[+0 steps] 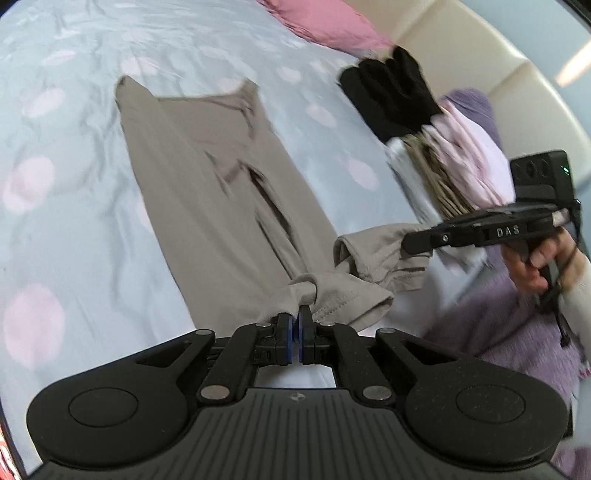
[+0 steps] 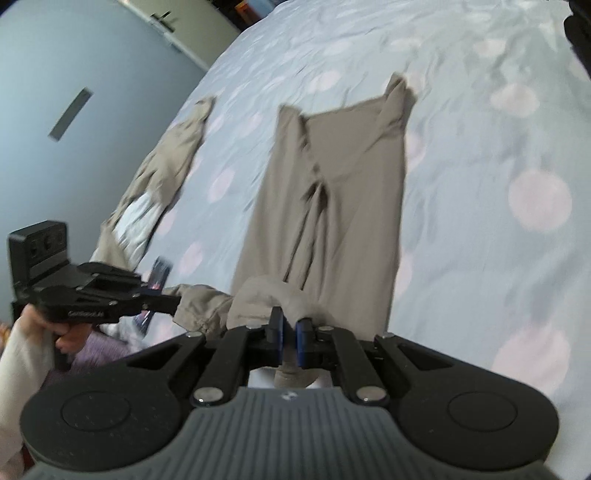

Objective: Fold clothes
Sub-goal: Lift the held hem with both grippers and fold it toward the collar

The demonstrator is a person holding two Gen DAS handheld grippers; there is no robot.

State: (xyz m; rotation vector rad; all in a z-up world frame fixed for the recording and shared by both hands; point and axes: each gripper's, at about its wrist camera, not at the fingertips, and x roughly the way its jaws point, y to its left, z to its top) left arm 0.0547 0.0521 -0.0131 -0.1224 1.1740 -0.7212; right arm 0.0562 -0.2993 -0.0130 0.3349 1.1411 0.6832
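Note:
A taupe garment, long like trousers, lies lengthwise on the bed and runs away from me. My left gripper is shut on a bunched bit of its near end. To the right, my right gripper pinches the neighbouring hemmed end, lifted a little off the sheet. In the right wrist view the same garment stretches ahead, with the right gripper shut on a rolled fold of it. The left gripper grips the cloth beside it on the left.
The bed has a light blue sheet with pale pink dots. A pile with a black garment and pink and striped clothes sits at the right, a pink pillow behind. A second taupe garment lies crumpled near the bed's left edge.

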